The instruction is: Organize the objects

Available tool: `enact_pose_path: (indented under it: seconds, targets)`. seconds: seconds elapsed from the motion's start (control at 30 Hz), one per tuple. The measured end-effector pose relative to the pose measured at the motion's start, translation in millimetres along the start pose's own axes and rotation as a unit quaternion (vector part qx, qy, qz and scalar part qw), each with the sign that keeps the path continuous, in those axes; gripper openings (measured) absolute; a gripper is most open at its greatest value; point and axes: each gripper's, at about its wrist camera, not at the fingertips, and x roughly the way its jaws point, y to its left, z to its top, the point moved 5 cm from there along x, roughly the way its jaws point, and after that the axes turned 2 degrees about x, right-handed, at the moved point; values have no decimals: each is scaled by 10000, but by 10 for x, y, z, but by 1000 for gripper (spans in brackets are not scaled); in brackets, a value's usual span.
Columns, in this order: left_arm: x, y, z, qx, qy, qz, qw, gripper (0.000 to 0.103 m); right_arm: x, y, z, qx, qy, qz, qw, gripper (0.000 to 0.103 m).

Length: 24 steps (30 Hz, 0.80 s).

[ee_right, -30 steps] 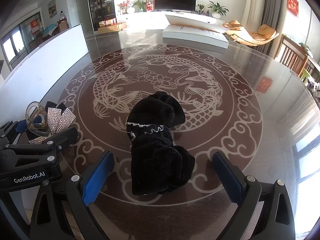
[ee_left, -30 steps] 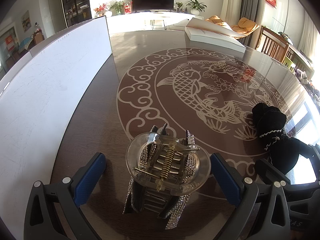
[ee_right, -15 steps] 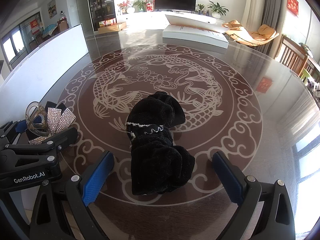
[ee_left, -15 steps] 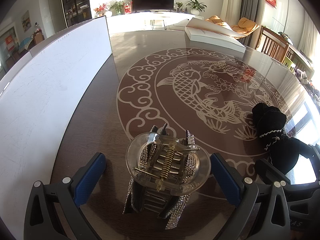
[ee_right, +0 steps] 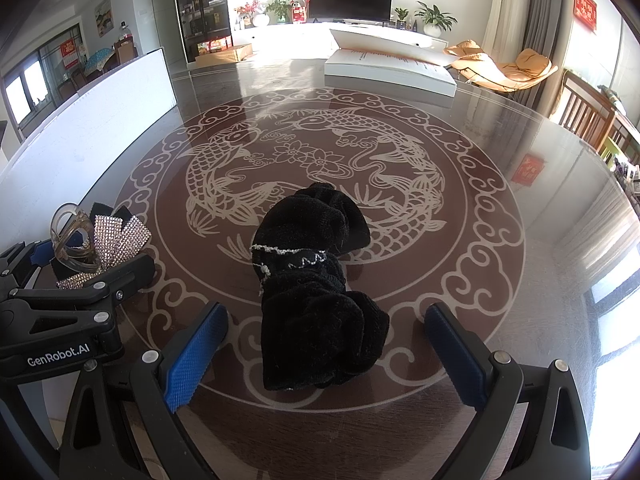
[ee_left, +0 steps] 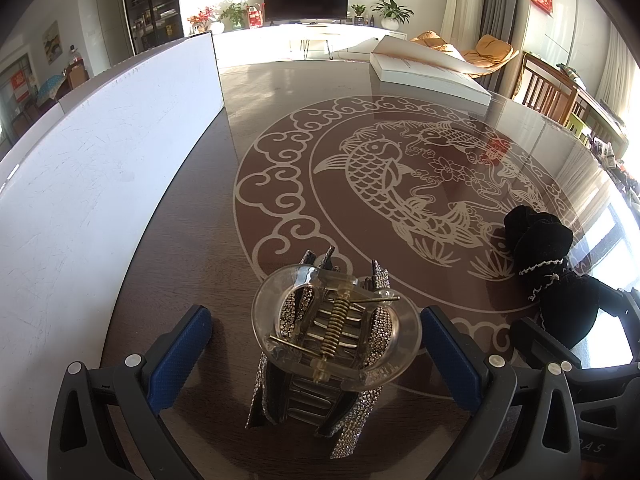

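Note:
A clear plastic claw hair clip [ee_left: 335, 330] with a rhinestone bow lies on the brown table, between the wide-apart blue pads of my left gripper [ee_left: 316, 350], which is open and not touching it. The same clip [ee_right: 86, 242] shows at the left of the right wrist view. A black velvet scrunchie bow [ee_right: 316, 284] with a thin white trim lies between the open fingers of my right gripper [ee_right: 324, 354], untouched. That black bow [ee_left: 548, 276] also appears at the right edge of the left wrist view.
A tall white board [ee_left: 92, 184] stands along the table's left side. A flat white box [ee_right: 390, 66] lies at the far end of the table [ee_right: 480, 280], which bears a fish pattern. Wooden chairs [ee_right: 588, 114] stand to the right.

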Motion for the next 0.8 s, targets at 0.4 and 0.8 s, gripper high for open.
enact_pose_path:
  seconds: [0.4,0.8]
  targets:
    - [4,-4,3,0,-1,0,10000,103,9,-53,14,105,-5,-201,9997,103]
    - [5,-5,4,0,0,0,10000,103,5,-21,17,56,-20,-44,10000,103]
